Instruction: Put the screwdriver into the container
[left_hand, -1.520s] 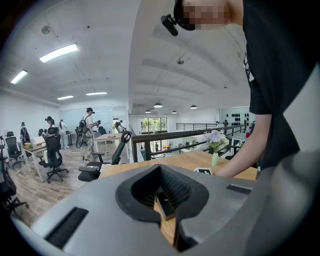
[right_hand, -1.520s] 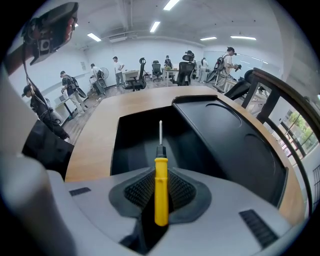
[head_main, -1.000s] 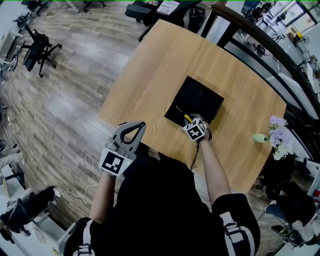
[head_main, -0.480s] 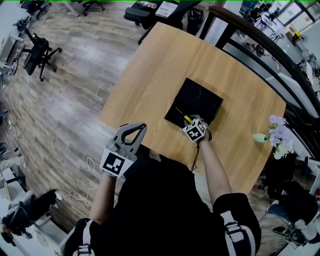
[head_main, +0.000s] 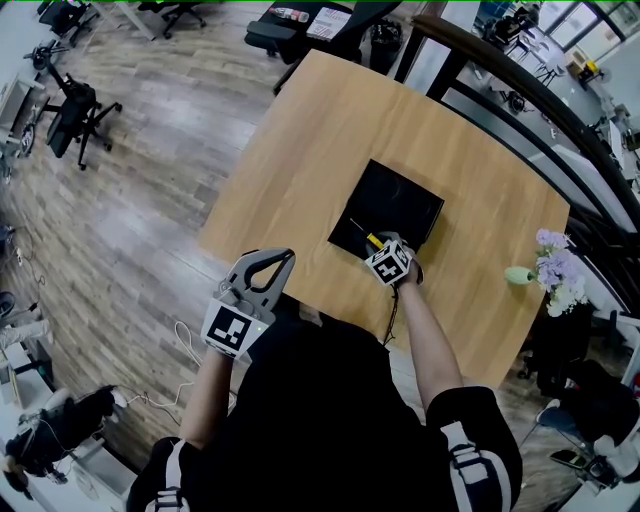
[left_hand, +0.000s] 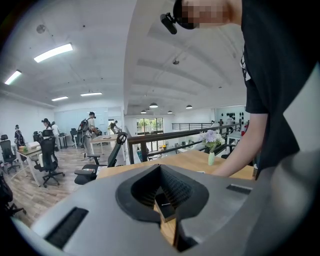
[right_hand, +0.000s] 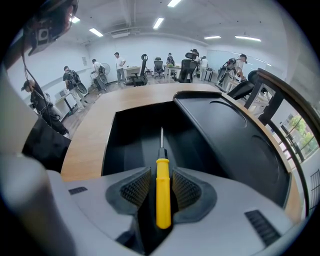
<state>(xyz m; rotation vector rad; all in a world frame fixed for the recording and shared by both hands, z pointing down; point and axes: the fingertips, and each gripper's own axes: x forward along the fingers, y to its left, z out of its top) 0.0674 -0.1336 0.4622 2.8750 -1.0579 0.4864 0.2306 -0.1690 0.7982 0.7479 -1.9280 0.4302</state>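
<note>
A yellow-handled screwdriver (right_hand: 162, 192) lies between the jaws of my right gripper (right_hand: 161, 172). Its thin metal tip points into the black container (right_hand: 135, 135). The jaws have just been opening, and a small gap shows on each side of the handle. In the head view the right gripper (head_main: 378, 243) tilts down over the near edge of the container (head_main: 400, 195), with the screwdriver (head_main: 368, 237) sticking out ahead of it. My left gripper (head_main: 275, 255) hangs off the table's near-left edge, away from the container. Its fingertips meet with nothing held (left_hand: 161, 167).
The black container's lid (right_hand: 235, 140) lies open to the right. A small vase of flowers (head_main: 545, 270) stands at the right edge of the wooden table (head_main: 330, 130). A dark railing (head_main: 520, 80) runs behind the table. Office chairs (head_main: 75, 95) stand on the wooden floor at left.
</note>
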